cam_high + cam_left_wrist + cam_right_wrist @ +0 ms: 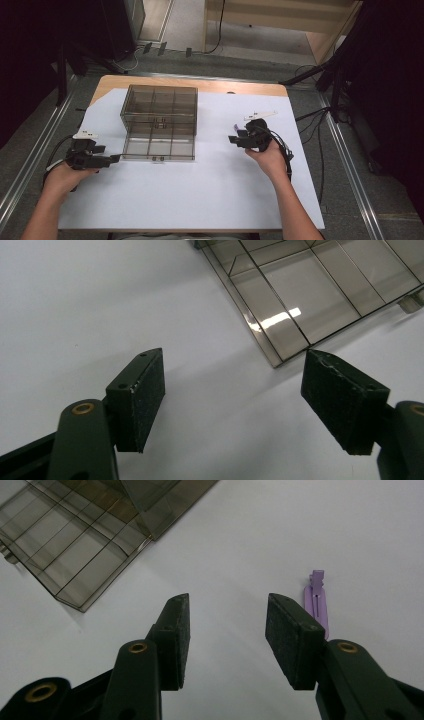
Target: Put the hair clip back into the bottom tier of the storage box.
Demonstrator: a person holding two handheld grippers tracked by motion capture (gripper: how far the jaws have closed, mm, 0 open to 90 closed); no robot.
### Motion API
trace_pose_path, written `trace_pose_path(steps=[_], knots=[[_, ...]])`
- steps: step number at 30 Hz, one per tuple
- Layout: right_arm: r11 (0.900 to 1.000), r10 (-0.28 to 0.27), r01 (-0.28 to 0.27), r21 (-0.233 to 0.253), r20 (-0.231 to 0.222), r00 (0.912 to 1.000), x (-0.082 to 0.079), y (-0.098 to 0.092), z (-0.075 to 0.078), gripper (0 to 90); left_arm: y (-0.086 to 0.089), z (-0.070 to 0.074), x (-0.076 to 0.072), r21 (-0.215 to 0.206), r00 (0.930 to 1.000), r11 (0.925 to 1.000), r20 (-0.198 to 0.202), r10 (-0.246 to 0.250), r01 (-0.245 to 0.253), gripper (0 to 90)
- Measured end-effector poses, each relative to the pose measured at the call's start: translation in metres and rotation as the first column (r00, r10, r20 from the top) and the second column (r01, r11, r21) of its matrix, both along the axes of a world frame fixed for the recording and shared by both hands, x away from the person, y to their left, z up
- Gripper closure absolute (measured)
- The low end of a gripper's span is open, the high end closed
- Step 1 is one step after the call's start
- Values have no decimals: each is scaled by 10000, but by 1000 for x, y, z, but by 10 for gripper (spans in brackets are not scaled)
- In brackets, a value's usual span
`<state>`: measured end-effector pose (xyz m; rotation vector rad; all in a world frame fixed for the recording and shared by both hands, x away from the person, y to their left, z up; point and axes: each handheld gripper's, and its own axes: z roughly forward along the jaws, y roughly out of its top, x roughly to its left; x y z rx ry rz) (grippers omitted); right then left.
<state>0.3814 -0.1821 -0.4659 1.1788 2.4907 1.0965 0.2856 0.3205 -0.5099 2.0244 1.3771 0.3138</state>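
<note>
Purple clip [316, 600] lies just beside the gaping right gripper [227, 640]; left gripper [235, 405] gapes near the organiser box [159, 122].

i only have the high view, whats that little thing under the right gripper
Observer: A purple clip lying flat on the white sheet, just beside the right gripper.
Operator: jaws open or shut
Observer: Open, with nothing between them.
Operator: and the left one
Observer: The left gripper is open too, aimed at the near corner of the smoky compartment box, whose lid lies folded out flat.
</note>
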Motion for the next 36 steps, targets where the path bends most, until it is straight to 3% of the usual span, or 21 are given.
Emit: trace_pose_path(steps=[7, 11, 15, 18, 27, 31, 36], knots=[[9996, -191, 192, 190, -63, 9998, -1, -2, 3, 542, 0, 3, -3, -111, 9997, 9999, 211, 96, -94, 332], [9997, -209, 209, 159, -32, 9998, 0, -4, 3, 541, 0, -2, 0, 419, 9983, 9983, -395, 419, -402, 270], [9998, -143, 144, 136, -20, 9999, 1, -4, 3, 539, 2, -2, -1, 357, 9982, 9984, -410, 444, -429, 272], [9999, -116, 116, -113, -39, 9999, 2, -3, 4, 542, 2, -1, -2, 368, 9986, 9983, -264, 463, -453, 271], [9985, -335, 323, -445, -257, 9991, 8, -2, 8, 548, 1, 0, -5, 402, 9986, 9984, -331, 409, -395, 271], [9941, -468, 412, -1006, -541, 9974, 14, -4, 9, 554, 2, 0, -8, 408, 9984, 9980, -299, 486, -474, 272], [9907, -465, 372, -1312, -684, 9966, 19, -1, 9, 557, 4, 1, -11, 427, 9979, 9975, -282, 578, -566, 272]])
